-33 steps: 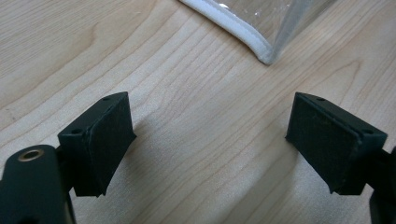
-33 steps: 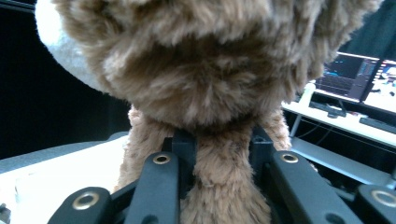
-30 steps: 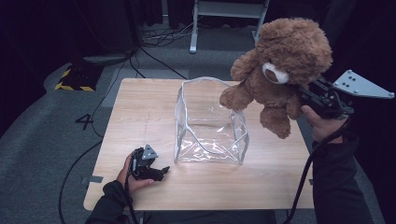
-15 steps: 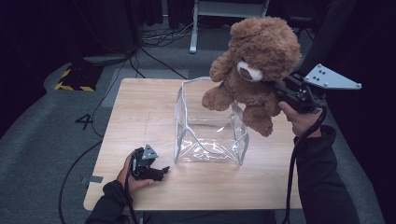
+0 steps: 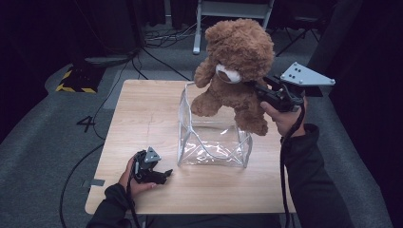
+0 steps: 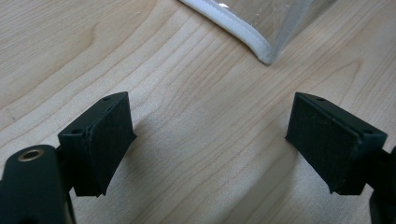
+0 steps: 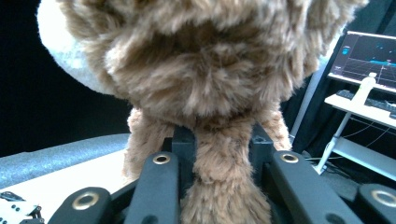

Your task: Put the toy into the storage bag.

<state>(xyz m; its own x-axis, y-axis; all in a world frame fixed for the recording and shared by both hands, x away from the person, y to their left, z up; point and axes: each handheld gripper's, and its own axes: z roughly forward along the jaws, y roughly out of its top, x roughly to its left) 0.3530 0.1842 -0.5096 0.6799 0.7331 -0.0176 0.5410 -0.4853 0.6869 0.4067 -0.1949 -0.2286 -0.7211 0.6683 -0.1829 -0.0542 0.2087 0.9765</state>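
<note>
Teddy bear held in the air above the open top of the clear plastic bin, which stands mid-counter. Right gripper closed on the bear from behind; in the right gripper view the jaws pinch a wad of brown plush low on the body. Bear hangs tilted, legs toward the bin's right rim, not yet inside. Judgement: light, soft, squashy toy; fur gives under the pads, so a deep pinch on the torso or a limb root holds better than loose fur. No breakage risk, but it may swing or snag the rim. Left gripper rests on the counter near the bin's front-left corner, jaws wide apart, empty.
</note>
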